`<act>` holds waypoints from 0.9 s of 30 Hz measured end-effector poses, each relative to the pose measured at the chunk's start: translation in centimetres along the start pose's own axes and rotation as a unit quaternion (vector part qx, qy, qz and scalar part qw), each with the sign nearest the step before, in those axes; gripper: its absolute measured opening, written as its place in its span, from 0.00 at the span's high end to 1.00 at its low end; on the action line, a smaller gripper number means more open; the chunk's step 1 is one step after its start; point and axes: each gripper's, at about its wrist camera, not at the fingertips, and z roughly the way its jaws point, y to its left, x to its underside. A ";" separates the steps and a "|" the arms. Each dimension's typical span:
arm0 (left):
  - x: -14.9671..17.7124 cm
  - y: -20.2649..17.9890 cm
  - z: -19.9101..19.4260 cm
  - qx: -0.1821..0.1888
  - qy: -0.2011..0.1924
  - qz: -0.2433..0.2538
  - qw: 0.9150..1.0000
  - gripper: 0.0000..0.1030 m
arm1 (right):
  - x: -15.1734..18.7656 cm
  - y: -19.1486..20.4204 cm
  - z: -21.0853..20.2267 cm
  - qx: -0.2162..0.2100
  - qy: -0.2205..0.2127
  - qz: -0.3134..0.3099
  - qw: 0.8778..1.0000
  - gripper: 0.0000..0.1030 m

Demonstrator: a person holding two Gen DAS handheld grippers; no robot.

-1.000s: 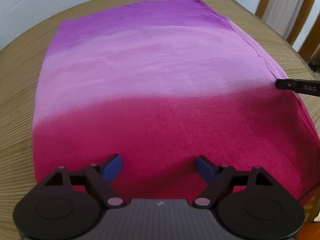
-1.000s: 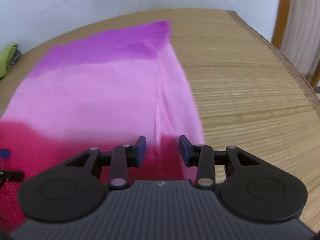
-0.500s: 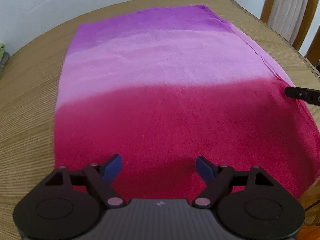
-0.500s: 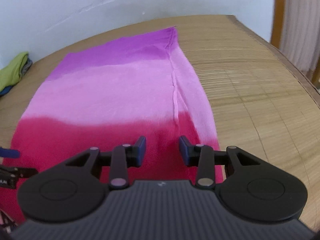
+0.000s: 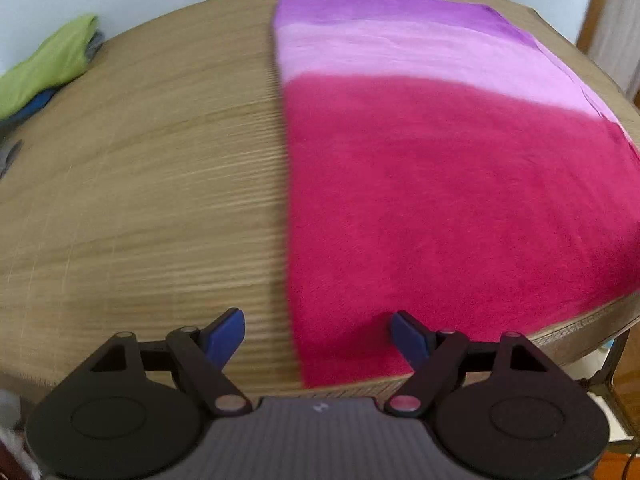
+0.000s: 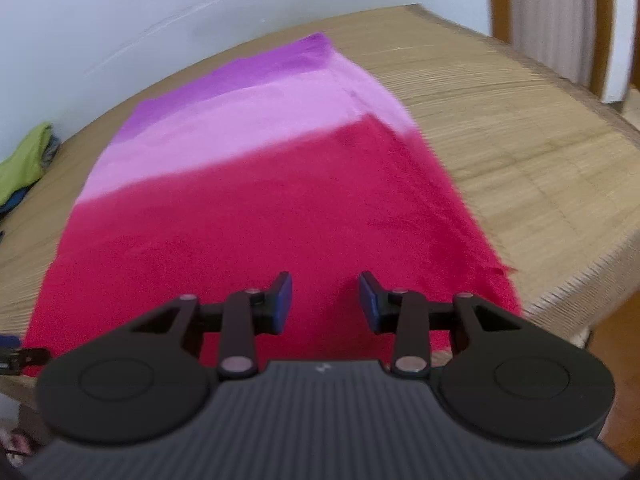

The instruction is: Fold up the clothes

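Note:
A folded cloth (image 5: 440, 184) in bands of purple, pale pink and deep magenta lies flat on the round wooden table (image 5: 140, 184). My left gripper (image 5: 318, 334) is open above the cloth's near left corner, one finger over bare wood and the other over the magenta part. In the right wrist view the same cloth (image 6: 256, 216) stretches away from me. My right gripper (image 6: 324, 302) hovers open over the cloth's near edge with nothing between its fingers. A tip of the left gripper (image 6: 12, 350) shows at the left edge of that view.
A pile of green and blue clothes (image 5: 44, 68) sits at the far left of the table, also seen as the clothes pile (image 6: 24, 164) in the right wrist view. The table's near edge (image 5: 580, 328) curves just under the cloth. A wooden chair (image 6: 548, 24) stands behind the table's right side.
Both grippers have drawn back toward the table's near edge. The left one has also shifted left, so bare wood and the clothes pile have come into its view. Both stayed open.

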 end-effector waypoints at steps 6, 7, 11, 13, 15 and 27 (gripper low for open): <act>0.3 0.6 -0.4 -0.006 -0.008 0.001 1.000 0.20 | 1.4 -2.3 -1.7 0.061 -0.020 0.040 0.997 0.52; 0.3 0.5 -0.4 -0.008 -0.008 0.003 1.000 0.20 | 1.5 -2.8 -1.8 0.070 -0.024 0.045 0.996 0.52; 0.1 0.3 -0.4 -0.009 -0.008 0.005 1.000 0.20 | 1.4 -4.6 -1.8 0.099 -0.033 0.049 0.993 0.52; 0.1 -0.1 -0.7 -0.001 -0.010 0.009 1.000 0.21 | 1.3 -5.2 -1.5 0.101 -0.031 0.046 0.993 0.52; 0.0 -0.8 -0.9 0.013 -0.020 0.021 1.000 0.21 | 1.3 -5.7 -1.2 0.098 -0.025 0.044 0.994 0.52; -1.8 -14.5 -2.9 0.091 -0.074 0.142 0.983 0.21 | 0.2 -7.9 -0.4 -0.051 0.029 0.037 0.998 0.33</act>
